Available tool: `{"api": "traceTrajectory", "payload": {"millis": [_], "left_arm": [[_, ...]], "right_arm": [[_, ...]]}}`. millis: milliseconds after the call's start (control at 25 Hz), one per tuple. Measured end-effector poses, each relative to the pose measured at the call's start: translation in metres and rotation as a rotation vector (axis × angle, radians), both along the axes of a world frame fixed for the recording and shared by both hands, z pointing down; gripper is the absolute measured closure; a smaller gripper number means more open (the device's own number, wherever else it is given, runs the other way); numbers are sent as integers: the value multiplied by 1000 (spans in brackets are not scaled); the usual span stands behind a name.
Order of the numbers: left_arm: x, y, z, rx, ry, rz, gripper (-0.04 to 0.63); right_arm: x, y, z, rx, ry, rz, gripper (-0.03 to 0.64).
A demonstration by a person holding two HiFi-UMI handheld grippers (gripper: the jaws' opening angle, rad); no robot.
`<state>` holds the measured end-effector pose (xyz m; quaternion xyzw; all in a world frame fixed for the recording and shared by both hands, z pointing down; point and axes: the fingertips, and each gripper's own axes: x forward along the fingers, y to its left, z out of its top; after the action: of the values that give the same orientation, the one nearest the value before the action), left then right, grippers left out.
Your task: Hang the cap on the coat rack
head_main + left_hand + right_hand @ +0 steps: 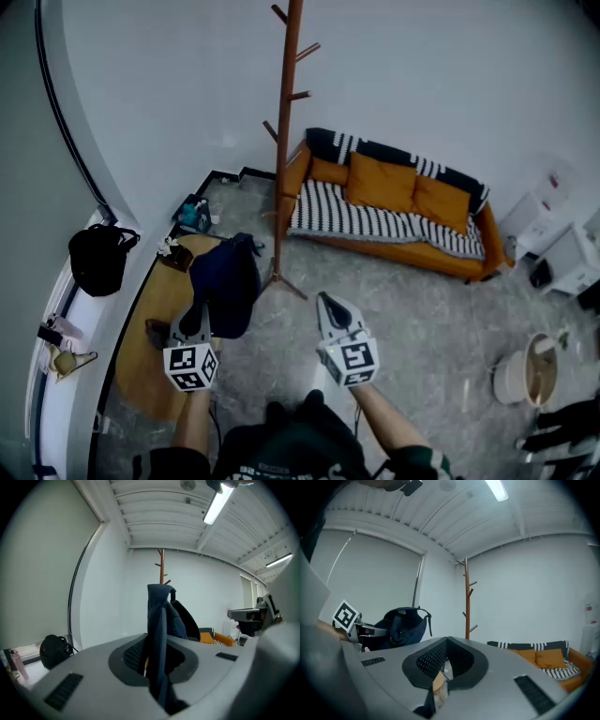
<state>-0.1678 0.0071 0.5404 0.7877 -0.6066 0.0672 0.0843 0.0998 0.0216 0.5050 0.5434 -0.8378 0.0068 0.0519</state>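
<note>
A navy cap (pixel 225 281) hangs from my left gripper (pixel 200 311), which is shut on its fabric. In the left gripper view the cap (pixel 159 616) stands up between the jaws and hides most of the wooden coat rack (pixel 161 569) behind it. The rack (pixel 284 141) rises from the floor just right of the cap, its pegs bare. My right gripper (pixel 325 302) is held beside the rack's foot, jaws together with nothing in them. From the right gripper view, the cap (pixel 405 625) is at the left and the rack (pixel 467 602) straight ahead.
An orange sofa (pixel 394 211) with a striped blanket stands behind the rack against the wall. A black bag (pixel 98 258) sits on the window ledge at the left. An ochre rug (pixel 141 361) lies below the cap. A white bucket (pixel 525 370) stands at the right.
</note>
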Motion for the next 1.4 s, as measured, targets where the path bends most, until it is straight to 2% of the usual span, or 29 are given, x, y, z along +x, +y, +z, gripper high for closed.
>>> {"api": "traceTrajectory", "payload": {"millis": [320,1120,1400], "left_arm": [[0,4,0,-3,0,4,569],[5,0,-3,5,-19,15,569],[4,-8,-7,14,-18,20,569]], "right_arm": [[-1,3,-3,20,10,20,620],[3,1,13,-35,-12,24,620],[4,-5,10,-26,-12,29,620]]}}
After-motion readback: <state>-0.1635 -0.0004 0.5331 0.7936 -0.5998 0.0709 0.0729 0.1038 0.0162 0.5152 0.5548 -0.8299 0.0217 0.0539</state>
